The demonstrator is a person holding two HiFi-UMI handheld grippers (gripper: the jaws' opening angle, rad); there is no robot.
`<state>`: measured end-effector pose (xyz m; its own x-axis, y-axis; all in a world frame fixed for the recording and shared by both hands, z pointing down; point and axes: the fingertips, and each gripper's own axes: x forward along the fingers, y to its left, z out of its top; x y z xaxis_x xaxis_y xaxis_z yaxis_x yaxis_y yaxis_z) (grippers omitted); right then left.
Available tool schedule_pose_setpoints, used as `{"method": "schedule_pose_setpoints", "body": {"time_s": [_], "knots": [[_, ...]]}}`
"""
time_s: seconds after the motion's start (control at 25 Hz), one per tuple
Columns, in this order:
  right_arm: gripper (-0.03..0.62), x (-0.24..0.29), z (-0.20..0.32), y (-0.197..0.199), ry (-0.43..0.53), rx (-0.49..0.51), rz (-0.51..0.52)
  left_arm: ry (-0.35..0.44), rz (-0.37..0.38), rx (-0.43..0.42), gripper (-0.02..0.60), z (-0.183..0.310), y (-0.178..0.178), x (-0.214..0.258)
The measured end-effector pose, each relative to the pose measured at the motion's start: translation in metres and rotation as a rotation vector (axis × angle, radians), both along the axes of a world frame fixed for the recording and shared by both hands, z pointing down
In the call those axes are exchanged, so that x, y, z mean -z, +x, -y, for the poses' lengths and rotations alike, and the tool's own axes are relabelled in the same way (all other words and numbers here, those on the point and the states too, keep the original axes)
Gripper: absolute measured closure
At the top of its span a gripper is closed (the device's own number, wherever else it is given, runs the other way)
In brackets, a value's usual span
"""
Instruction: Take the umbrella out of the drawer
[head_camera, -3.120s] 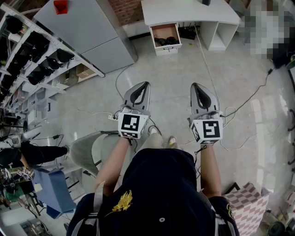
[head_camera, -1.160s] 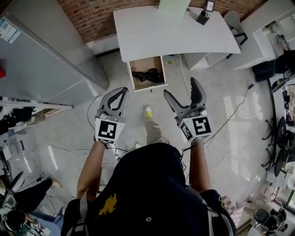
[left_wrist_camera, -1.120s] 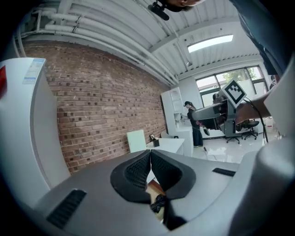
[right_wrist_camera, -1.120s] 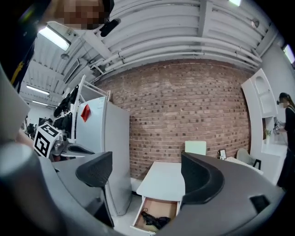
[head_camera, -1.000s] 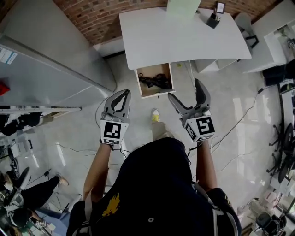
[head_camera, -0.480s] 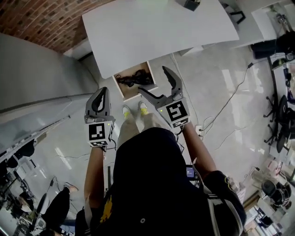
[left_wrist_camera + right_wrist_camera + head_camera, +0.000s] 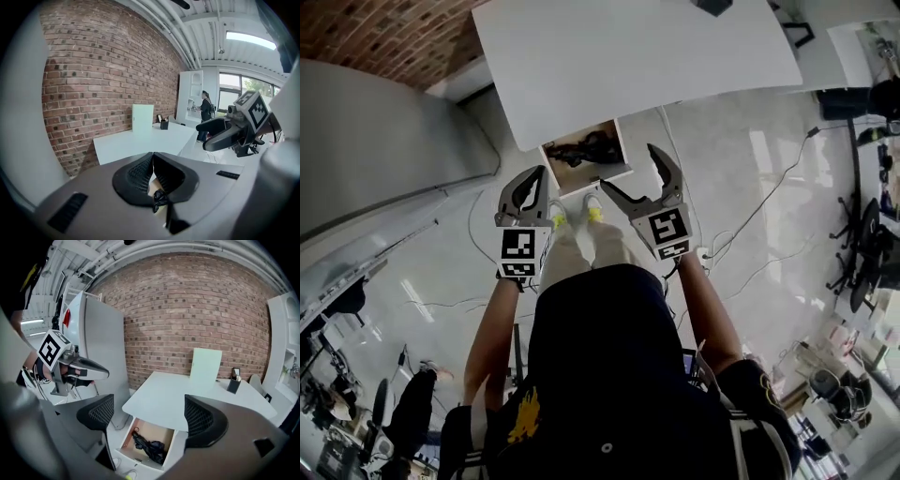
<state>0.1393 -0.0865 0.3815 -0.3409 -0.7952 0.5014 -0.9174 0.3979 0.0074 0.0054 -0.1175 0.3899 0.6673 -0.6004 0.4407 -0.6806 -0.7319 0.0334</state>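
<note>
An open wooden drawer [image 7: 609, 173] hangs under the white desk [image 7: 628, 56], with a folded black umbrella [image 7: 584, 147] lying inside. In the head view my left gripper [image 7: 539, 174] is shut and hovers just left of the drawer's front. My right gripper [image 7: 630, 167] is open wide at the drawer's right front corner, above it. The right gripper view shows the drawer [image 7: 125, 439] and the umbrella [image 7: 150, 445] below and between its spread jaws [image 7: 150, 416]. The left gripper [image 7: 152, 155] has its jaws closed together with nothing in them.
A tall grey cabinet [image 7: 384, 159] stands left of the desk against the brick wall [image 7: 187, 310]. On the desk are a pale board [image 7: 205, 364] and a dark pen holder [image 7: 232, 384]. Cables [image 7: 759, 216] trail over the floor at the right. My feet [image 7: 574, 216] are just before the drawer.
I have walked across the room up to the desk, so the drawer is now directly in front. The right gripper went from shut to wide open; the left stayed shut.
</note>
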Motion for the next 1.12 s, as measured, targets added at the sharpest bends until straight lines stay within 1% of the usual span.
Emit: {"method": "schedule_pose_setpoints", "body": {"time_s": [0.16,0.36,0.56,0.68,0.8,0.88,1.0,1.12], "knots": [[0.134,-0.042,0.026,-0.027,-0.048,0.026,0.016,-0.021,0.029,-0.021,0.563,0.011,-0.006,-0.027],[0.134,-0.094,0.044,-0.045,-0.104,0.091,-0.083,-0.104,0.008,-0.017,0.563,0.017,-0.008,-0.067],[0.134,-0.151,0.048,-0.036,-0.175,0.166,-0.170,-0.140,0.013,-0.029,0.563,0.019,-0.002,-0.101],[0.134,-0.204,0.048,-0.022,-0.247,0.193,-0.242,-0.146,0.021,-0.029,0.563,0.019,0.000,-0.121],[0.134,-0.263,0.041,-0.016,-0.331,0.216,-0.296,-0.157,0.024,-0.020,0.563,0.021,-0.005,-0.145],[0.134,-0.298,0.036,-0.018,-0.376,0.276,-0.353,-0.170,0.017,-0.004,0.563,0.021,-0.011,-0.160],[0.134,-0.343,0.032,-0.021,-0.430,0.393,-0.451,-0.175,0.018,0.020,0.563,0.024,-0.020,-0.182],[0.134,-0.382,0.035,-0.024,-0.452,0.481,-0.541,-0.200,0.004,0.068,0.563,0.026,-0.030,-0.208]]}}
